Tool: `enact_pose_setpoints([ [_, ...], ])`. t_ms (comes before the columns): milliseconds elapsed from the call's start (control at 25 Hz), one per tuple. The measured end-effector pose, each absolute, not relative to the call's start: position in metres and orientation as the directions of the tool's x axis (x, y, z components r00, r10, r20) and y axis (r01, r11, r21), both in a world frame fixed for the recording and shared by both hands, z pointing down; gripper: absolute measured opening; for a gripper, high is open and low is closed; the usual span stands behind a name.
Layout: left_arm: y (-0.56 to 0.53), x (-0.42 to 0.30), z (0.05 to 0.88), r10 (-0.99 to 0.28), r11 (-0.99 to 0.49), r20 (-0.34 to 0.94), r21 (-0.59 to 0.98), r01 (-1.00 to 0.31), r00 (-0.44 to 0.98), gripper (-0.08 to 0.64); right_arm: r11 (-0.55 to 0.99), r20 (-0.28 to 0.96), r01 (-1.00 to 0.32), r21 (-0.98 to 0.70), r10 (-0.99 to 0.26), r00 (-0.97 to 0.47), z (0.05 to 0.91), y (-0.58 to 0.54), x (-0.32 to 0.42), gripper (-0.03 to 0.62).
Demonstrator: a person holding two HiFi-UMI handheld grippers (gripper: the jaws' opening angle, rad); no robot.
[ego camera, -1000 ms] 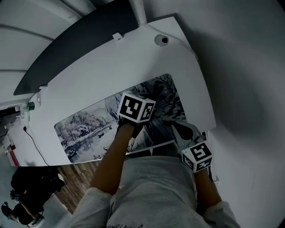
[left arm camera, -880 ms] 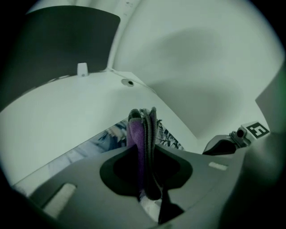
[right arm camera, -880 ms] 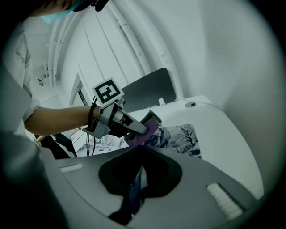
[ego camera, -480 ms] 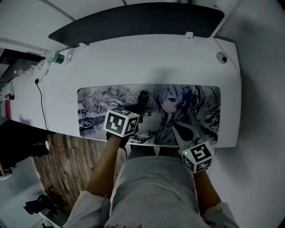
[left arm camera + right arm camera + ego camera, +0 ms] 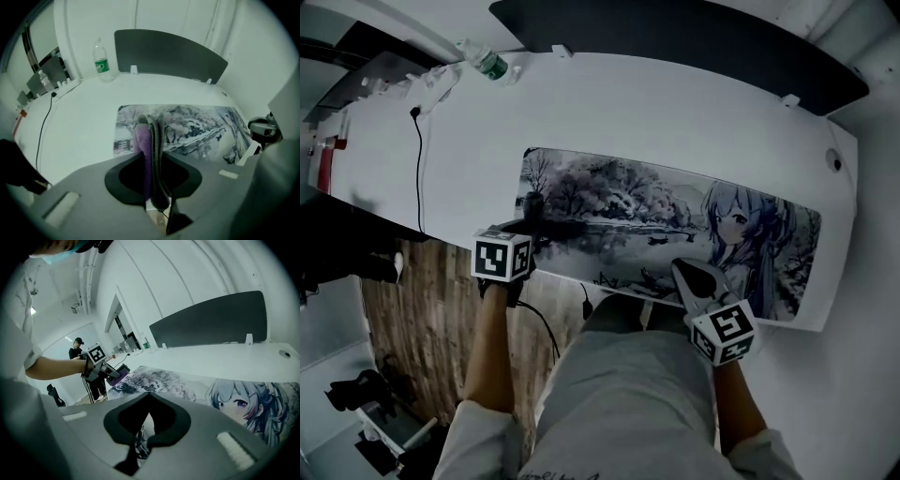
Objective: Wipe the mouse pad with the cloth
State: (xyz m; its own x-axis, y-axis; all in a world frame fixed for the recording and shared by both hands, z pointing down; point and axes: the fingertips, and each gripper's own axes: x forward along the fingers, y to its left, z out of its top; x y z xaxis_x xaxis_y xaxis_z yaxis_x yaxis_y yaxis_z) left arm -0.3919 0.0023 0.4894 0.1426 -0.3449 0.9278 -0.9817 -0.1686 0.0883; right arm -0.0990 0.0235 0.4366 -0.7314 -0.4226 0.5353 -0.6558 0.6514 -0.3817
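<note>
The mouse pad (image 5: 675, 220) lies along the desk's (image 5: 675, 117) near edge, a panel (image 5: 675, 33) behind it. The cloth (image 5: 143, 145) sits at its left end — farther left, a cable (image 5: 418, 178) runs back toward a bottle (image 5: 487, 64).

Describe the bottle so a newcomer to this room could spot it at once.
Start at the long white desk that carries the printed mouse pad. Follow the desk to its far back edge, just left of the dark divider panel. The clear plastic bottle stands upright there, the only tall thing on the desk, and it has a green label.
</note>
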Motion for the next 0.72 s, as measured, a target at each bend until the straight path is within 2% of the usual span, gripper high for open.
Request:
enact_pose_setpoints([
  [280, 0.006, -0.471, 0.516, -0.304, -0.149, 0.949, 0.035, -0.988, 0.079, 0.104, 0.645, 0.555, -0.671, -0.367, -0.427, -0.714, 0.441, 0.025, -0.144, 0.006],
  [720, 0.001, -0.477, 0.537, -0.274, -0.159, 0.947, 0.124, -0.979, 0.165, 0.104, 0.632, 0.578, -0.693, -0.348, -0.437, -0.689, 0.445, 0.027, -0.173, 0.006],
])
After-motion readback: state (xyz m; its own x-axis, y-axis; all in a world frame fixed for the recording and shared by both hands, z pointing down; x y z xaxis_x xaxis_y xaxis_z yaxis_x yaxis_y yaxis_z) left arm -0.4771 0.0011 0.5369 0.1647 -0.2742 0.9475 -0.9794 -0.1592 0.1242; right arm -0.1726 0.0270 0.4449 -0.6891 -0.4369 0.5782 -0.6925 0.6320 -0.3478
